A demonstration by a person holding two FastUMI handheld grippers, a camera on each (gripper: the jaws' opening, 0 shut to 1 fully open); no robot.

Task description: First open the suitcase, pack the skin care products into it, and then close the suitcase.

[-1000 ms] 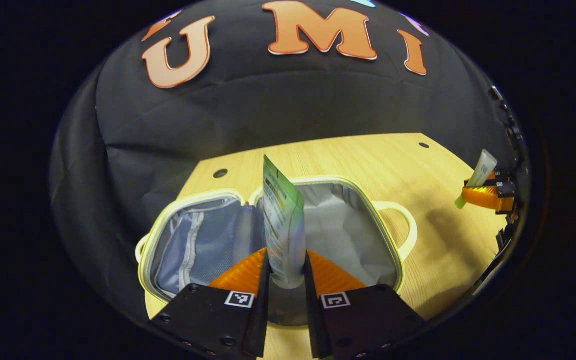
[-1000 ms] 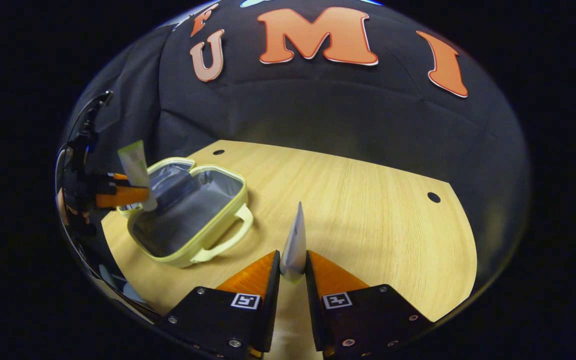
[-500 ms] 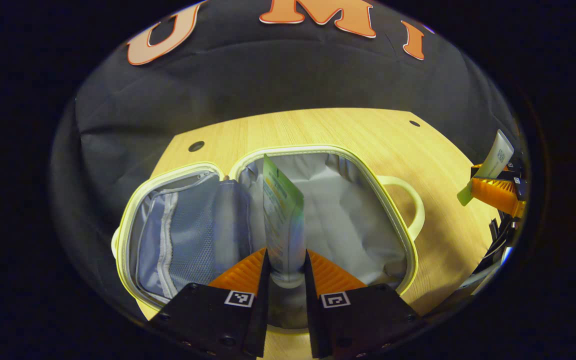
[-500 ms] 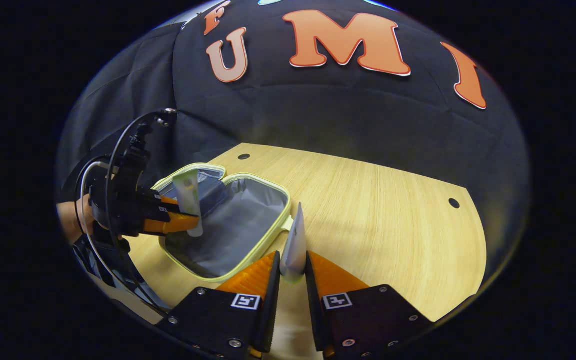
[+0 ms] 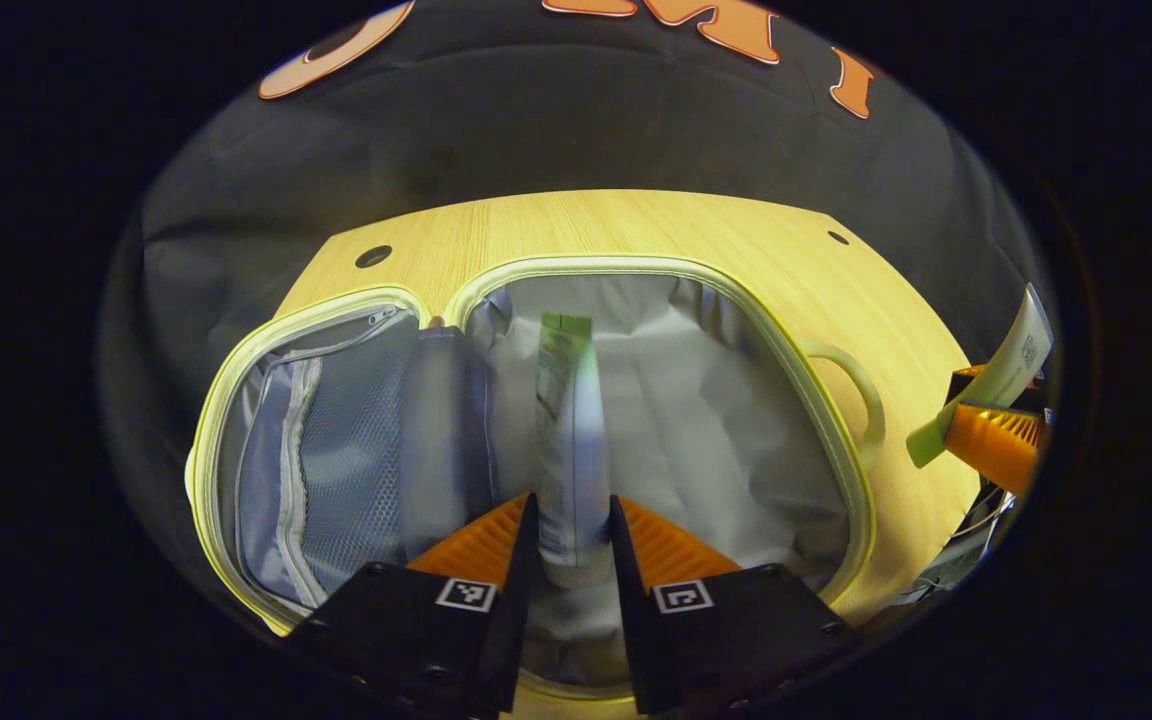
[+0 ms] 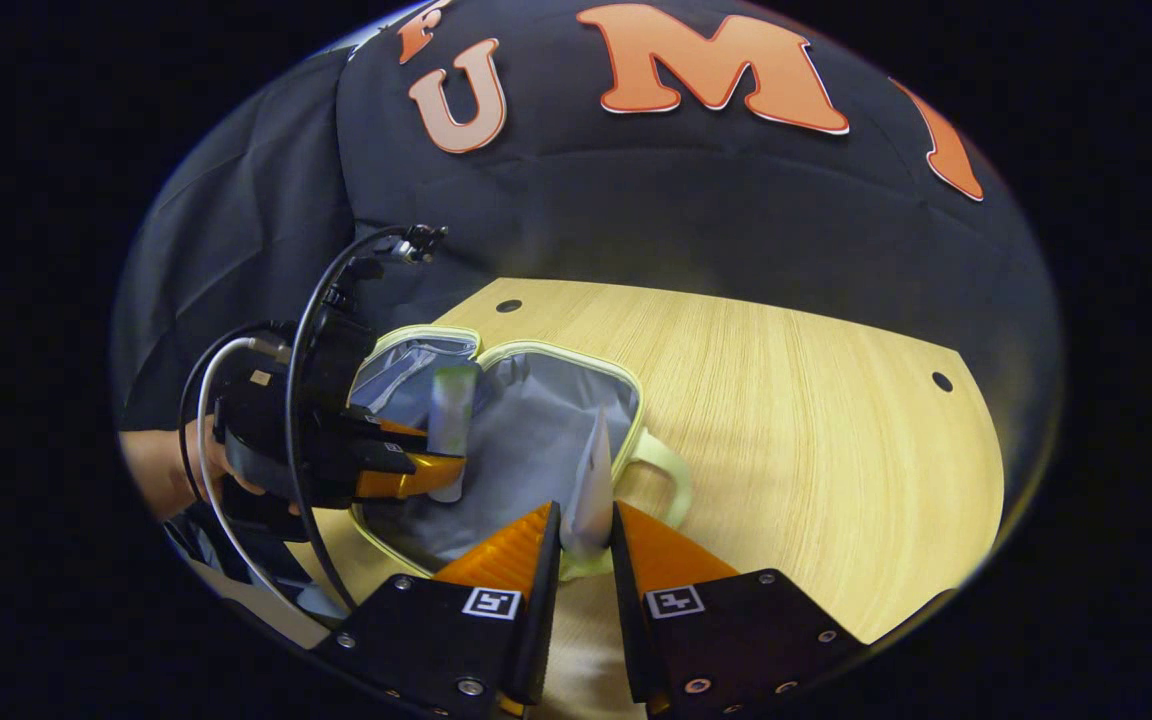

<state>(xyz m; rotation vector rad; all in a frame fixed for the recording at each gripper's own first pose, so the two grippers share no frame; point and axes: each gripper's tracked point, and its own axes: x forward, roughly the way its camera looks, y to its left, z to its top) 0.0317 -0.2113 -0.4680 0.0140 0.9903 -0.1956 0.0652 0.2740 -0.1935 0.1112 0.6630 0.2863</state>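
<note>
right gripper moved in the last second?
Yes. In the right gripper view, the right gripper, shut on a tube, has closed in on the open suitcase on the table.

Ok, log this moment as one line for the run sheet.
suitcase: open on table | left gripper: shut on green tube, over main compartment | right gripper: shut on white tube, near suitcase handle

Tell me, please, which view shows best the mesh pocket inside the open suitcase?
The left gripper view: the mesh pocket lies wide open in the suitcase lid, zipper visible. In the right gripper view the left gripper partly hides that lid.
</note>
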